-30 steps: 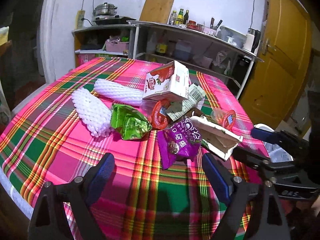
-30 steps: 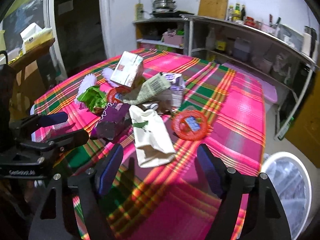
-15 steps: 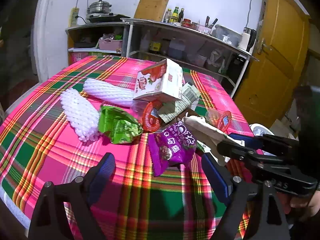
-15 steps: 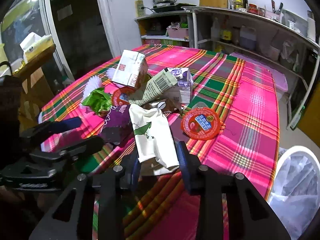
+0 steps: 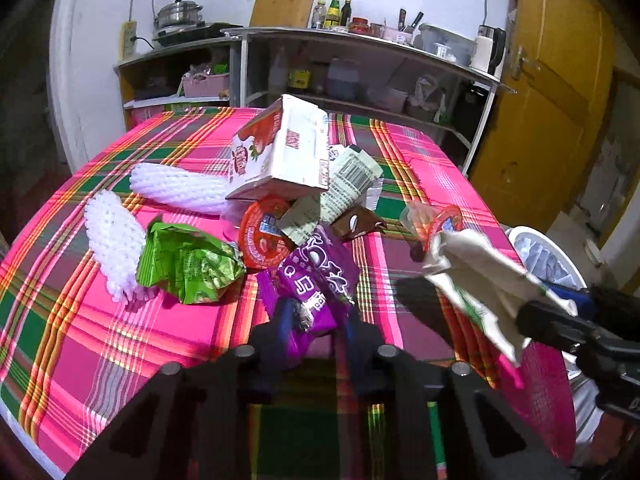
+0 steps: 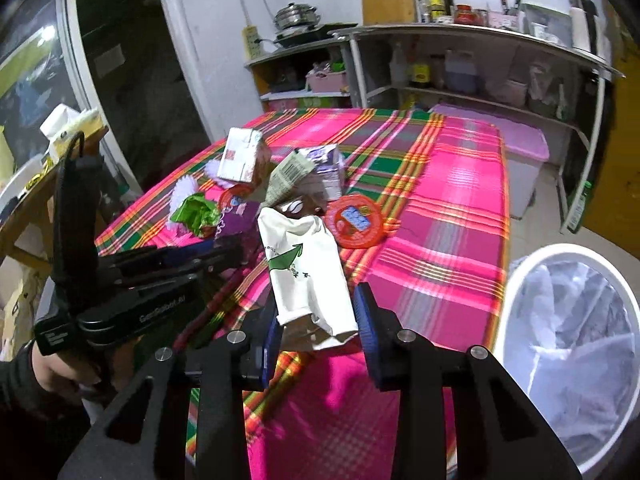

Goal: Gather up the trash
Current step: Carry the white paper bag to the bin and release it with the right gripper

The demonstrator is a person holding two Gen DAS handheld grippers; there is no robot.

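A heap of trash lies on a table with a pink plaid cloth (image 5: 120, 340). My left gripper (image 5: 318, 326) is shut on the near end of a purple snack wrapper (image 5: 316, 276), which lies on the cloth. My right gripper (image 6: 318, 330) is shut on a white paper bag (image 6: 306, 268) with a green print and holds it lifted above the table's near edge; the bag also shows in the left wrist view (image 5: 480, 280). A white bin (image 6: 576, 320) with a clear liner stands on the floor to the right of the table.
In the heap are a white carton (image 5: 284, 152), two white foam nets (image 5: 116, 240), a green wrapper (image 5: 188, 264), red round lids (image 5: 264, 236) (image 6: 354, 222), a brown wrapper (image 5: 356, 222) and a folded carton (image 5: 332, 196). Shelves stand behind the table. A yellow door (image 5: 552, 120) is at the right.
My left gripper moved forward and closed on the purple wrapper. My right gripper closed on the white paper bag and lifted it off the cloth, toward the table's edge.
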